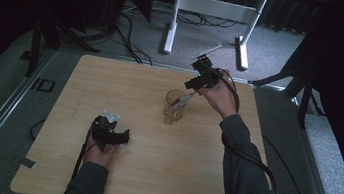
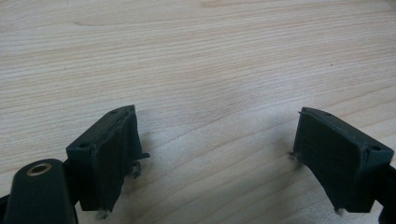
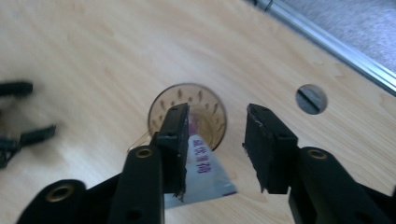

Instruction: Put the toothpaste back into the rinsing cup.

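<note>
1. Right gripper (image 3: pixel 217 149) poised above an amber glass cup (image 3: pixel 187 116), jaws spread, a gap visible between the two pads.
2. White toothpaste tube (image 3: pixel 203 175), printed with purple characters, leaning against the inner face of one jaw, its lower end dipping into the cup; the opposite jaw clear of it, so no pinch evident.
3. In the high view, the same right gripper (image 1: pixel 197 80) held aloft over the far right part of the wooden table (image 1: pixel 139 173), with the tube (image 1: pixel 183 100) slanting from the jaws down into the glass cup (image 1: pixel 174 107).
4. Cup upright, near the middle of the table, slightly right of centre.
5. Left gripper (image 1: pixel 113 134) low over the near left part of the table, well apart from the cup, gripped by the left hand (image 1: pixel 98 154).
6. In the left gripper view, left gripper (image 2: pixel 212 161) with jaws wide apart, bare wood grain between them.
7. Round grey cable port (image 3: pixel 311 99) set in the tabletop just beyond the cup, near the table's edge.
8. White desk frame (image 1: pixel 211 16) and trailing cables (image 1: pixel 128 33) on the grey floor behind the table, well clear of the work.
</note>
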A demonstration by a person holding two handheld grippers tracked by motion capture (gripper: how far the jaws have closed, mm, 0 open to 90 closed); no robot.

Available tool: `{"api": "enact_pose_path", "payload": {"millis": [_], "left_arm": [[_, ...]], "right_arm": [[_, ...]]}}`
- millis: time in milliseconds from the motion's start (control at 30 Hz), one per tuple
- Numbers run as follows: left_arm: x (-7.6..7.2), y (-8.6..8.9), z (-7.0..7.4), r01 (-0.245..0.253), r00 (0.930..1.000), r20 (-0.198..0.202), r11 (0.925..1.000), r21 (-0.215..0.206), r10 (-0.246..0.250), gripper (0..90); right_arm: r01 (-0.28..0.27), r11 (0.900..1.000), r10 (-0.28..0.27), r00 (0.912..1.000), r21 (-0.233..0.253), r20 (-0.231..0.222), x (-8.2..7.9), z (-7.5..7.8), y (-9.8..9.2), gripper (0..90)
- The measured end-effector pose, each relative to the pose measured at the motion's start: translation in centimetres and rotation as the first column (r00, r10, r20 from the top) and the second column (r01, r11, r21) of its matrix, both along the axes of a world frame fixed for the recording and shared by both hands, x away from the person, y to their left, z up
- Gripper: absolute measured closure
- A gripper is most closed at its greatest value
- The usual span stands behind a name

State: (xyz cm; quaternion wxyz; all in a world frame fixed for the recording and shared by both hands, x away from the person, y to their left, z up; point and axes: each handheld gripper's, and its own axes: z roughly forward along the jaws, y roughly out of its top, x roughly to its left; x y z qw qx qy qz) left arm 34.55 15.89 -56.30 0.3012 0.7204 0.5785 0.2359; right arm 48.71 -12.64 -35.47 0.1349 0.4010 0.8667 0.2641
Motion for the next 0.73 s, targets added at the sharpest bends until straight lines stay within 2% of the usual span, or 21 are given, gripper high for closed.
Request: {"api": "enact_pose_path", "payload": {"millis": [100,200,333,433,467,633,733], "left_arm": [[0.0,0.0,0.0,0.000,1.0000,0.000,1.0000,-0.001,0.000,14.1],[0.0,0.0,0.0,0.000,1.0000,0.002,1.0000,-0.001,0.000,14.1],[0.0,0.0,0.0,-0.001,1.0000,0.002,1.0000,-0.001,0.001,14.1],[0.0,0.0,0.0,-0.001,1.0000,0.002,1.0000,-0.001,0.001,14.1],[0.0,0.0,0.0,-0.001,1.0000,0.002,1.0000,-0.001,0.001,14.1],[0.0,0.0,0.0,-0.001,1.0000,0.001,1.0000,-0.002,0.001,14.1],[0.0,0.0,0.0,0.000,1.0000,0.001,1.0000,-0.001,0.000,14.0]], "right_arm": [[0.052,0.997,-0.053,0.9983,0.057,0.025,-0.2,0.0,-1.4,55.4],[0.108,0.987,-0.114,0.9926,0.117,0.042,-0.5,-0.2,-2.9,52.9],[0.158,0.978,-0.166,0.9850,0.138,0.048,-0.6,-0.9,-4.4,52.0],[0.199,0.965,-0.208,0.9775,0.173,0.036,-0.7,-1.4,-5.4,51.7],[0.216,0.960,-0.224,0.9741,0.179,0.029,-0.8,-1.8,-5.8,51.6],[0.257,0.952,-0.264,0.9643,0.164,0.021,-0.8,-3.5,-7.1,51.1],[0.269,0.949,-0.273,0.9619,0.167,0.005,-0.7,-4.1,-7.7,50.9]]}}
